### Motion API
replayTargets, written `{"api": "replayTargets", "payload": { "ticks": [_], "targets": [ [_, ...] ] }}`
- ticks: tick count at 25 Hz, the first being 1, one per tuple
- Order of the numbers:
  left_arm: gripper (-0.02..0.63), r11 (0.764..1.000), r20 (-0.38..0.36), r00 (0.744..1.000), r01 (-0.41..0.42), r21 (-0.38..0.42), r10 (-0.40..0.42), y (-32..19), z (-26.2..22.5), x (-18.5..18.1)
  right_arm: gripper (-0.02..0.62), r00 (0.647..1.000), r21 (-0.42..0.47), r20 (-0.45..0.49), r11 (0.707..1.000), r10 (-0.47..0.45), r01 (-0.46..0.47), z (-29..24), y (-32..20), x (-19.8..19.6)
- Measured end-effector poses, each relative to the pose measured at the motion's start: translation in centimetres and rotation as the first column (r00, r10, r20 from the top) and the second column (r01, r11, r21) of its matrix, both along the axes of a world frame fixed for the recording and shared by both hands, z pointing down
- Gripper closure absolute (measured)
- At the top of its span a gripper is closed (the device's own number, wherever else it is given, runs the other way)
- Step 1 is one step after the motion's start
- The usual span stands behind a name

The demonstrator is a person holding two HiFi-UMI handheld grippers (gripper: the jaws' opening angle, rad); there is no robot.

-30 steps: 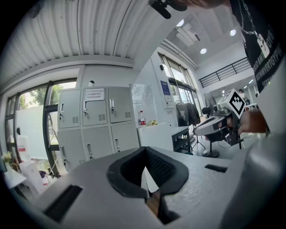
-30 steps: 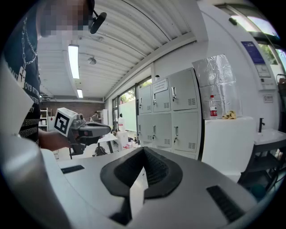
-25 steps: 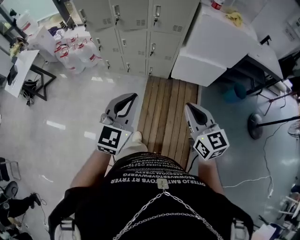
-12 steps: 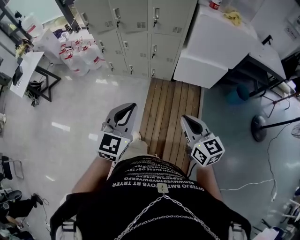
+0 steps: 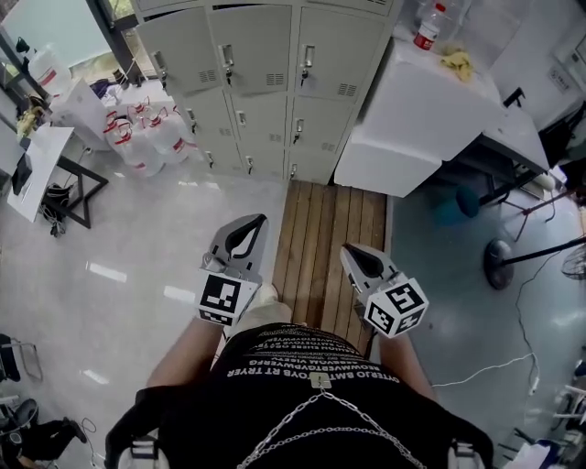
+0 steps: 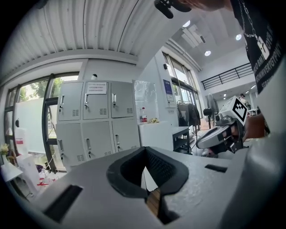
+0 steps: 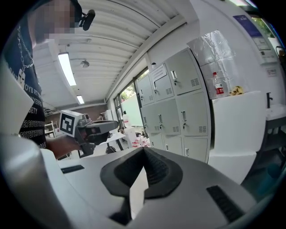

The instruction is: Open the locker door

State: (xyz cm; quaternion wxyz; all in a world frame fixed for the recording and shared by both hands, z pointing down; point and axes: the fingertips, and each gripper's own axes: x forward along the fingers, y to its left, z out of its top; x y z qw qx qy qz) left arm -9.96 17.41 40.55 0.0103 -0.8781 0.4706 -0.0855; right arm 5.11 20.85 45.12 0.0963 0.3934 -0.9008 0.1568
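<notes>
Grey plastic jaws closed on nothing, walk-up underway.
Left hand-held gripper (image 5: 249, 229) and right hand-held gripper (image 5: 359, 261) sit low by the person's waist, each pair of jaws pressed together and empty, likely just carried that way. The lockers (image 5: 265, 73) stand well ahead, past the wooden floor strip (image 5: 330, 229), every door shut. Which door is meant, I can't tell: latches tiny, top row clipped in the head view.

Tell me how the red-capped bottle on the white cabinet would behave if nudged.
The bottle stands tall and narrow, so it would probably tip easily. It looks like clear plastic, likely light. Being round, it might roll across the white cabinet once down.
</notes>
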Motion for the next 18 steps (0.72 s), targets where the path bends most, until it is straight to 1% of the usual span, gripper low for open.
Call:
{"api": "replayTargets", "payload": {
  "ticks": [3,6,10,14,18],
  "targets": [
    [0.601,1.000,-0.021,1.000,-0.001,0.010,0.001,-2.4,0.0,-2.4,0.598,1.000,-0.004,-0.011,1.000,-0.012,0.012,-0.2,-2.1,-2.7],
    [0.601,1.000,-0.020,1.000,0.013,0.005,-0.013,-4.8,0.5,-4.8,0.598,0.998,-0.006,-0.051,0.999,-0.035,0.035,-0.6,-4.0,-5.3],
    [0.601,0.999,-0.028,0.999,-0.038,-0.015,0.038,-6.2,1.2,-6.0,0.598,0.998,0.013,-0.068,1.000,-0.014,0.015,-1.8,-6.1,-7.2],
    [0.601,0.998,-0.018,0.998,-0.053,-0.038,0.053,-7.7,2.3,-7.6,0.598,0.998,-0.009,-0.063,1.000,0.002,-0.003,-1.1,-7.6,-8.7],
    [0.601,0.995,-0.022,0.997,-0.079,-0.059,0.077,-8.5,2.9,-8.0,0.598,0.998,-0.029,-0.063,1.000,0.006,-0.008,-0.6,-8.3,-9.4]
  ]
}}
